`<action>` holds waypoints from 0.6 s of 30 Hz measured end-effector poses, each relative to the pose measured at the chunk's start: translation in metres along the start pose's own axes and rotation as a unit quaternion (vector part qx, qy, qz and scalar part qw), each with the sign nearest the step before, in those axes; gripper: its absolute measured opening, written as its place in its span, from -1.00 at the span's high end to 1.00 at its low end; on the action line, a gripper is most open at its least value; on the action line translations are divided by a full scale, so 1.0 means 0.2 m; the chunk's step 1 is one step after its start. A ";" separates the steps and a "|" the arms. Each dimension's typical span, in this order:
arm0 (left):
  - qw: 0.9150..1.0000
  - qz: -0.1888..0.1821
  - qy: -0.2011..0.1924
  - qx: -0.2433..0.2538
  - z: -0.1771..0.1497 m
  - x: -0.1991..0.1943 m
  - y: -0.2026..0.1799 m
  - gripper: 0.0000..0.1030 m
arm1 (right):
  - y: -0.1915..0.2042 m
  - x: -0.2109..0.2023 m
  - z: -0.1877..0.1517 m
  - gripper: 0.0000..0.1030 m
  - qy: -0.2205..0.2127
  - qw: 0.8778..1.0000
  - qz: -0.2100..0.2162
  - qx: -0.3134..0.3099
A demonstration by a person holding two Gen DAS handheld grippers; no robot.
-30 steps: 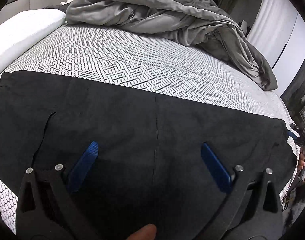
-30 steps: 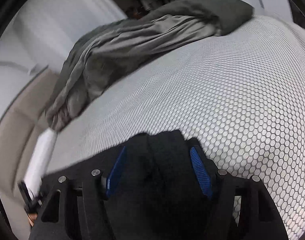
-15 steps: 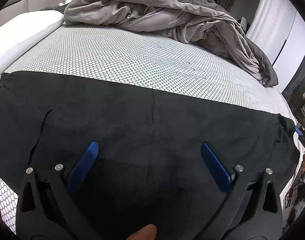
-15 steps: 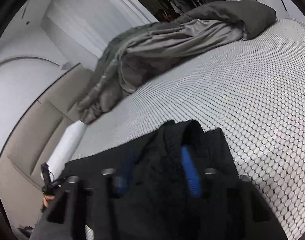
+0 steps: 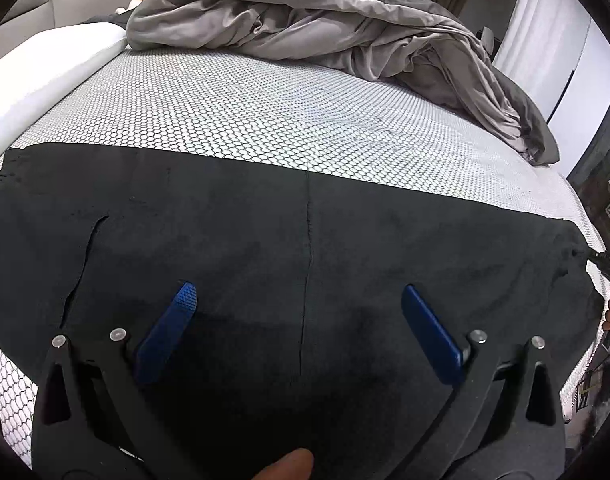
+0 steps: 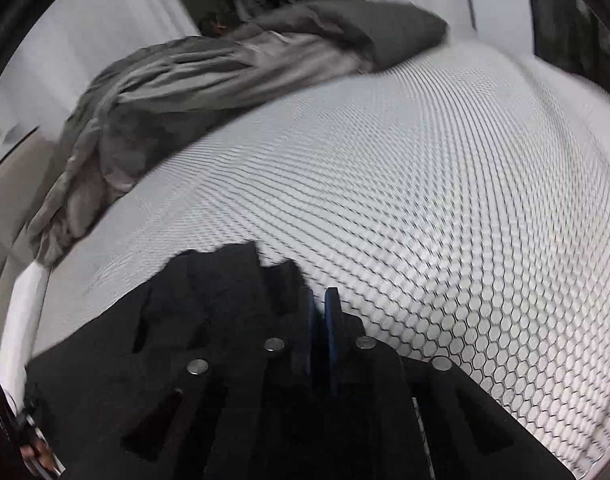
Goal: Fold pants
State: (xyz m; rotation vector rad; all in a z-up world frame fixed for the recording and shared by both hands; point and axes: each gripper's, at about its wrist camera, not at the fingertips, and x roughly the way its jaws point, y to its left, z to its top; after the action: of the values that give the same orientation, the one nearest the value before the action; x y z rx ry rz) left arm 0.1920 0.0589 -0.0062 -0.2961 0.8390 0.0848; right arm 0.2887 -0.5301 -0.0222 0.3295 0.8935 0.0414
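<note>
Left wrist view shows the black pants (image 5: pixel 305 248) spread flat across the near part of the bed (image 5: pixel 265 120), their far edge straight, a centre seam running near to far, and a pocket slit toward the left. At the right end the cloth is bunched where the right gripper (image 6: pixel 320 312) has it: in the right wrist view its jaws have just been closing and now stand almost together, pinching a crumpled end of the pants between the blue pads. The left gripper (image 5: pixel 297 312) hangs over the middle of the garment with its jaws wide apart, holding nothing. The main risk, as I judge it, is that the pinch has caught only the top layer or a loose wrinkle, so a lift would peel one layer away and skew the fold. With the left jaws not pinning or gripping anything, a pull from the right could also drag the whole garment sideways across the honeycomb-patterned sheet and ruin the straight far edge. Well beyond, the rumpled grey duvet (image 5: pixel 345 32) lies at the far side; a long sweep could snag it.
</note>
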 end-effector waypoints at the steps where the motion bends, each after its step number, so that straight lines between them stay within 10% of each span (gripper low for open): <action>1: 1.000 -0.002 -0.001 0.001 0.00 -0.01 0.00 -0.98 | 0.01 -0.02 0.00 0.75 -0.007 1.000 0.008 -0.005; 5: 1.000 -0.002 -0.003 0.009 -0.01 -0.02 -0.02 -0.98 | -0.07 -0.05 0.02 0.16 -0.023 0.992 0.099 0.068; 18: 1.000 -0.003 -0.003 0.000 -0.01 -0.02 0.01 -0.98 | -0.07 0.05 0.04 0.12 0.005 0.985 0.158 0.065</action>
State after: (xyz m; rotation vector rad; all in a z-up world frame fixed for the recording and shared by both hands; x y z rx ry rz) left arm 0.1870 0.0605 -0.0046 -0.2979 0.8322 0.0800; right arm 0.2996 -0.5437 -0.0291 0.5921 0.8488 0.2796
